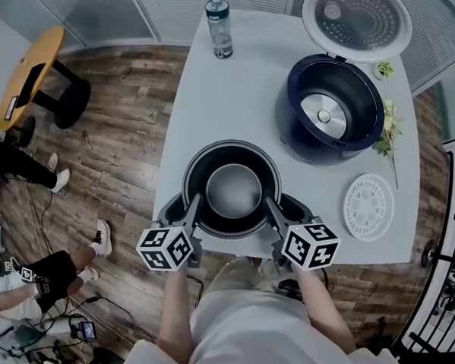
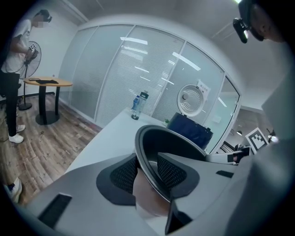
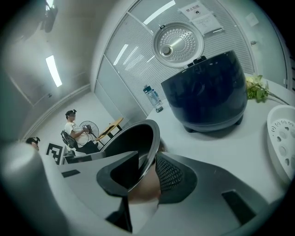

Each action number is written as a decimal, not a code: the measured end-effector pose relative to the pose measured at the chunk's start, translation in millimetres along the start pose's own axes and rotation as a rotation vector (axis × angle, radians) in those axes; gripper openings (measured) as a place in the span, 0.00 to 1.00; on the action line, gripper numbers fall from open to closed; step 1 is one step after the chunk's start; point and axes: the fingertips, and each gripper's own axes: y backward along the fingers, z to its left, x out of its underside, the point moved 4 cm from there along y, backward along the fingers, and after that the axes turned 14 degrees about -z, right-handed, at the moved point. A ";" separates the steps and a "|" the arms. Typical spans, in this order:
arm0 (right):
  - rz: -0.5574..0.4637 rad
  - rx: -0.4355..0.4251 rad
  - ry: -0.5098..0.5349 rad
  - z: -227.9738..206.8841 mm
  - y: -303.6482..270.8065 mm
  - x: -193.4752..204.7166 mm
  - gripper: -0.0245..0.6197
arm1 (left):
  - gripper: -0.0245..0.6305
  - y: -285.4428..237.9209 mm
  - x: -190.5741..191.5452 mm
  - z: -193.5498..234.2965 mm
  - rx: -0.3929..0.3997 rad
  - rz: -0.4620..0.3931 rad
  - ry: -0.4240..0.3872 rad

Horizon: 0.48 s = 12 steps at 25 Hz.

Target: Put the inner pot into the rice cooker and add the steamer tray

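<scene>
Head view: inner pot [image 1: 234,190] rim beneath left gripper [image 1: 194,204], right gripper [image 1: 270,207]

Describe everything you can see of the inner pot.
The inner pot is round, dark-coated, seemingly metal, with a thin flared rim and a grey, empty floor. It stands upright at the near edge of the white table. The left hand-held gripper and right hand-held gripper each pinch its rim, one pad inside, one outside.

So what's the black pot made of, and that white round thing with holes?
The inner pot looks like metal with a dark, smooth coating: its thin rim and base catch the light. The steamer tray looks like matte white plastic, moulded with small holes, though that's a guess.
</scene>
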 end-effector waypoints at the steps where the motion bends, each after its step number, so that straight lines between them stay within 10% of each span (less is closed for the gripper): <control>1: 0.003 -0.007 -0.003 -1.4 -1.7 -1.5 0.24 | 0.25 -1.6 -0.4 -0.2 -0.006 0.000 0.001; 12: 0.052 -0.038 -0.049 -5.3 -5.4 -5.8 0.21 | 0.22 0.6 -0.3 0.5 -0.067 -0.032 0.053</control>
